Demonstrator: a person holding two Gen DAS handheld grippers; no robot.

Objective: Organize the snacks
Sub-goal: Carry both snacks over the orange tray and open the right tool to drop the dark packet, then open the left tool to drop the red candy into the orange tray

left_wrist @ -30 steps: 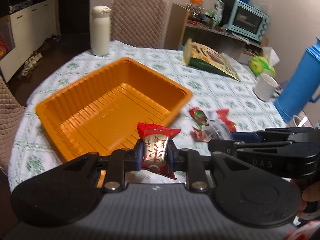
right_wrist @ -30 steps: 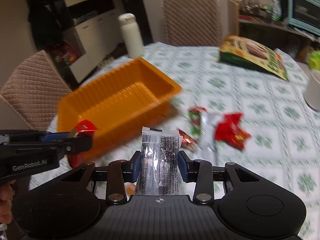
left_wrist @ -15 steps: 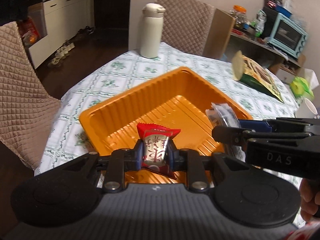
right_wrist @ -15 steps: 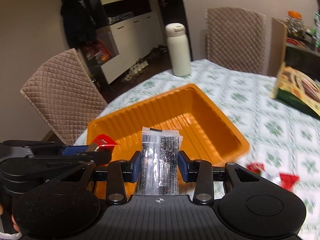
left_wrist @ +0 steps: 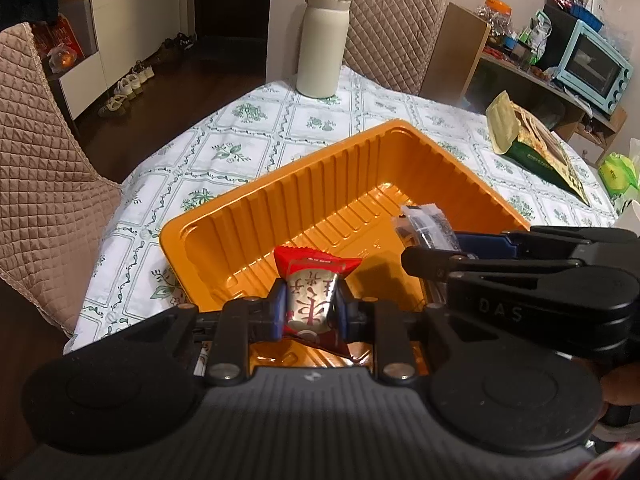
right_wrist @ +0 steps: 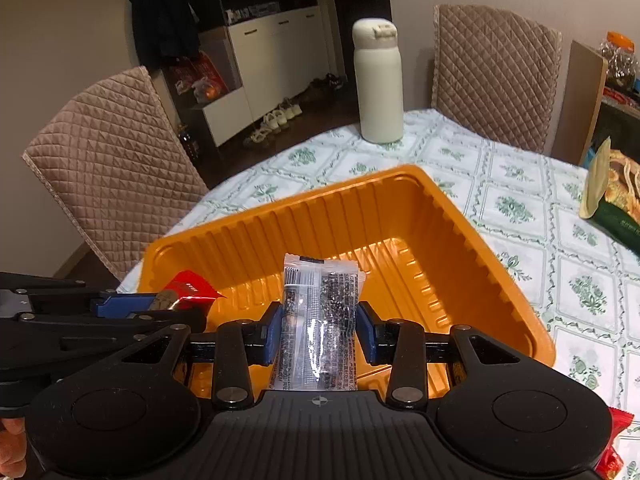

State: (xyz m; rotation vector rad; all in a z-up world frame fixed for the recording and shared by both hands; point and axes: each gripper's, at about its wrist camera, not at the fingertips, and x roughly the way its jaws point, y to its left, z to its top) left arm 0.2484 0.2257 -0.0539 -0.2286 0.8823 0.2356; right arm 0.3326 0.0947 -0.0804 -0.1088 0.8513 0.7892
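Over the orange tray, both grippers hang side by side. Left gripper has its jaws nearly closed on a red-and-white candy; right gripper pinches a clear dark-speckled packet, jaws a bit wider. Cream bottle and a snack bag sit on the tabletop beyond.

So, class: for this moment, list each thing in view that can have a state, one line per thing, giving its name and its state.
Left gripper: shut on the red snack packet, over the tray.
Right gripper: shut on the clear dark snack packet, over the tray.
Orange tray: on the table, nothing lying inside.
White bottle: upright, lid closed.
Green snack bag: lying flat on the tablecloth.
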